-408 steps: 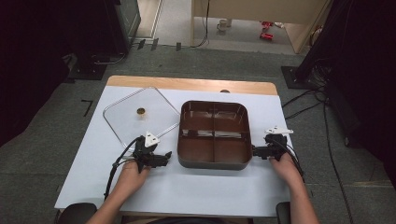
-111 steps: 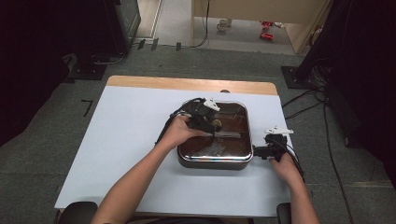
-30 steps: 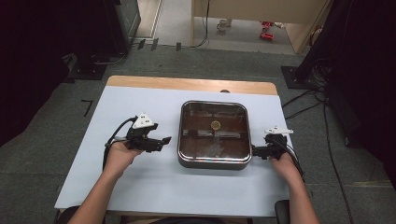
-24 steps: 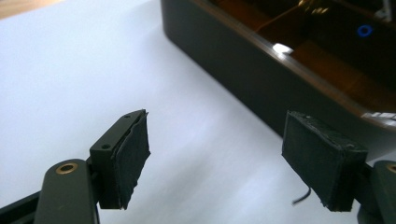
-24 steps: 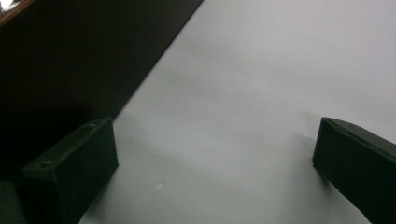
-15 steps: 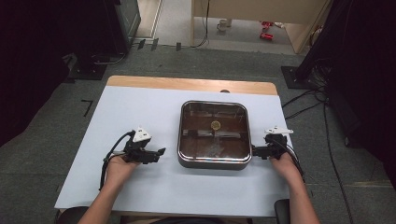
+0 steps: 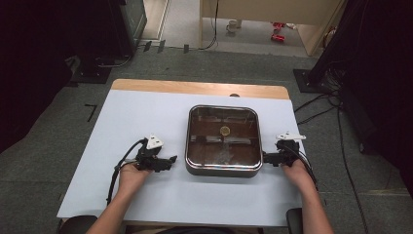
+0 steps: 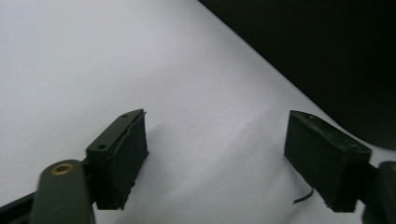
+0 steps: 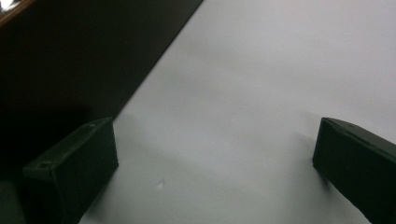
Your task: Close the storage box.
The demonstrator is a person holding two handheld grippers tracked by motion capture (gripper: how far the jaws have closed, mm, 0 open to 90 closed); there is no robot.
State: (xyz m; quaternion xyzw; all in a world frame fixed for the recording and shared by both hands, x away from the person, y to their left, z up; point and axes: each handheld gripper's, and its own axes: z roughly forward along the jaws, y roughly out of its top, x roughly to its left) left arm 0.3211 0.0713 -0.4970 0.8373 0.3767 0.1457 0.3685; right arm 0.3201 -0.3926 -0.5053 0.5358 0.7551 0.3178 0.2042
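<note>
Both my grippers are sitting low on the table (image 7: 146,117), flanking the pan (image 7: 223,141), which is sitting right of centre with its glass lid (image 7: 224,134) already on, knob (image 7: 225,130) in the middle.

Left gripper (image 7: 171,159) is parking at the pan's 9 o'clock, jaws spread wide with nothing but white tabletop between them; they've just been opening a bit further. Its own view is showing the dark pan wall (image 8: 327,60) filling the upper right, close but apart from my fingers (image 8: 119,158).

Right gripper (image 7: 265,157) is waiting at the pan's 3 o'clock, jaws also spread and pinching nothing, tips just beside the pan wall (image 9: 79,51). I can't tell whether they're touching it.

Risks as I'm judging them:
- Pushing in from either side is likely shoving the pan across the smooth table instead of gripping it.
- A lopsided lift is probably tilting the pan and letting the loose lid slide off.
- My cable (image 7: 119,168) is looping at the left hand's 7 o'clock; it could be snagging on the table edge if I'm pulling back.

Around: wooden strip along the table at 12 o'clock, black stands and floor cables beyond at 2 o'clock. Nothing is blocking either approach to the pan.
</note>
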